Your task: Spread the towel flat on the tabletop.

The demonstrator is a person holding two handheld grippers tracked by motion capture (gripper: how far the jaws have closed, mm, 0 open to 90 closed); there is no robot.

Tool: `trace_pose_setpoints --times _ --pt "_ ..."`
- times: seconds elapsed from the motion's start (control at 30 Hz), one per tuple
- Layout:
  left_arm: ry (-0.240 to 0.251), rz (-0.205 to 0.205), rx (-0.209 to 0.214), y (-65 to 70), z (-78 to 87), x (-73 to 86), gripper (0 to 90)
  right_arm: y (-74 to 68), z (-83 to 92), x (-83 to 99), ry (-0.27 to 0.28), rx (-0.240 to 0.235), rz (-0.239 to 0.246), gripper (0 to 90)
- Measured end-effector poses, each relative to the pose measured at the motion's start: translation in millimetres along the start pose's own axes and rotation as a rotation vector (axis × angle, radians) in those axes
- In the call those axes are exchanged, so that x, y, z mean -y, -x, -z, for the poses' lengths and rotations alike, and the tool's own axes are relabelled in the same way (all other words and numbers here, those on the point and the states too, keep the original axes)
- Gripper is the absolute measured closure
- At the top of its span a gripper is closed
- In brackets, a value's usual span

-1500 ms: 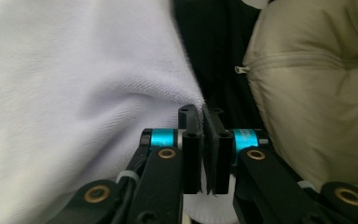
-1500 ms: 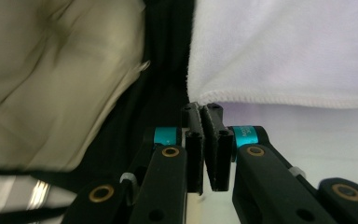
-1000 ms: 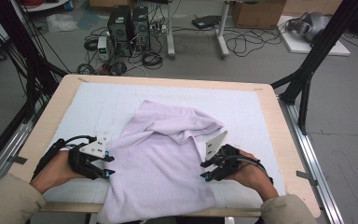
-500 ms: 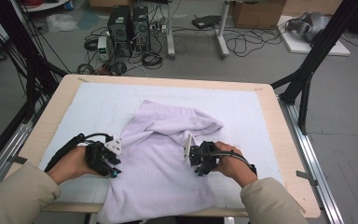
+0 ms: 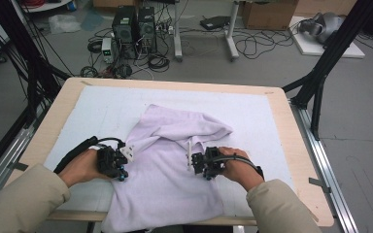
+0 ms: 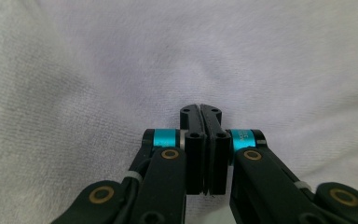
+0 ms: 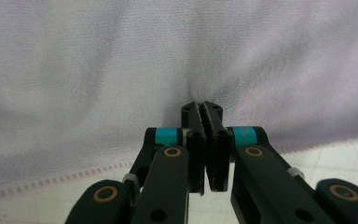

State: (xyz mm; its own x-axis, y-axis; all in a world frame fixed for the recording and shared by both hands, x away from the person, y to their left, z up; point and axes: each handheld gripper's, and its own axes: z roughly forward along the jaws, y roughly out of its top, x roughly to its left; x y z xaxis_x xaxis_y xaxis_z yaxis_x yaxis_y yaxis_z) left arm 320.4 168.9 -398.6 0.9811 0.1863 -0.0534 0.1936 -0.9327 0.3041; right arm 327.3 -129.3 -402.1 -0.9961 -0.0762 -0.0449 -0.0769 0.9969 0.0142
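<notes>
A lavender garment (image 5: 175,145) lies crumpled on the white mat, its lower hem hanging over the table's front edge. My left gripper (image 5: 119,167) rests on its left side. In the left gripper view the jaws have just been closing and stand together, the left gripper (image 6: 200,109) pressed into the cloth (image 6: 121,56). My right gripper (image 5: 200,167) sits near the garment's middle. Its jaws have also just been closing, and in the right gripper view the right gripper (image 7: 201,106) pinches a small pucker of fabric (image 7: 121,70) above a stitched hem (image 7: 51,184).
The white mat (image 5: 272,116) covers a wooden table (image 5: 296,145). Black frame struts (image 5: 320,73) stand at the right and left corners. Computer towers (image 5: 131,24) and cables lie on the floor beyond the far edge.
Both hands have moved inward over the garment, the left one rightward and the right one leftward. The grippers now sit lower on the cloth, closer together.
</notes>
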Motion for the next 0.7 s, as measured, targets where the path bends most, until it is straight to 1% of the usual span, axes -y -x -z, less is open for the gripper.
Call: trace_pose_setpoints --times 0.03,0.07,0.1,0.13,0.17,0.2,0.23,0.27,0.3,0.33,0.4,0.43,0.47,0.5,0.53,0.6,0.67,0.7 --pt "0.009 -0.009 0.003 0.7 3.4 -0.3 88.1 2.1 3.4 4.6 0.042 -0.012 -0.005 88.7" --pt "0.023 -0.021 0.008 1.4 8.9 -0.4 88.1 2.0 7.2 7.9 0.063 -0.014 -0.016 88.7" --pt "0.041 -0.023 0.005 2.0 14.8 -0.3 88.1 2.0 12.4 12.5 0.097 -0.012 -0.024 88.7" --pt "0.062 -0.027 -0.002 2.2 21.4 -0.5 88.1 1.4 17.8 17.1 0.123 -0.027 -0.037 88.7" --pt "0.083 -0.034 -0.003 2.2 30.1 -0.7 88.1 0.0 23.9 21.6 0.141 -0.016 -0.043 88.7" --pt "0.095 -0.04 -0.005 2.3 35.4 -0.9 88.1 -0.9 31.7 27.2 0.164 -0.01 -0.052 88.7" --pt "0.115 -0.034 -0.01 3.2 42.4 -1.0 88.1 -2.4 36.0 30.4 0.184 -0.017 -0.062 88.7" --pt "0.128 -0.045 -0.013 4.1 49.0 -1.1 88.1 -3.6 42.5 35.1 0.204 -0.008 -0.066 88.7" --pt "0.148 -0.049 -0.009 6.4 54.7 -0.8 88.1 -5.7 49.0 39.9 0.217 -0.005 -0.076 88.7" --pt "0.165 -0.056 -0.003 9.0 60.3 -0.3 88.0 -8.5 53.7 44.7 0.237 -0.017 -0.082 88.7" --pt "0.206 -0.08 0.013 16.5 70.3 1.2 88.0 -15.2 63.4 55.0 0.279 -0.019 -0.089 88.7" --pt "0.216 -0.09 0.022 19.6 73.2 1.6 88.0 -20.7 67.4 60.8 0.309 -0.046 -0.09 88.6" --pt "0.232 -0.108 0.043 25.0 76.6 2.4 88.0 -24.5 69.4 63.7 0.328 -0.048 -0.08 88.6" --pt "0.248 -0.116 0.06 30.9 77.0 3.0 88.0 -31.7 71.5 68.1 0.35 -0.076 -0.073 88.6" --pt "0.252 -0.133 0.07 34.9 77.1 3.2 88.0 -38.4 71.5 70.3 0.364 -0.098 -0.06 88.6" --pt "0.245 -0.174 0.113 47.5 74.5 3.6 88.0 -50.8 69.8 72.7 0.378 -0.137 -0.033 88.6" --pt "0.226 -0.218 0.167 60.0 68.2 4.1 88.0 -65.7 64.8 73.6 0.387 -0.194 0.014 88.6" --pt "0.22 -0.239 0.187 65.6 64.2 4.6 87.9 -71.7 62.2 73.7 0.388 -0.222 0.032 88.4"
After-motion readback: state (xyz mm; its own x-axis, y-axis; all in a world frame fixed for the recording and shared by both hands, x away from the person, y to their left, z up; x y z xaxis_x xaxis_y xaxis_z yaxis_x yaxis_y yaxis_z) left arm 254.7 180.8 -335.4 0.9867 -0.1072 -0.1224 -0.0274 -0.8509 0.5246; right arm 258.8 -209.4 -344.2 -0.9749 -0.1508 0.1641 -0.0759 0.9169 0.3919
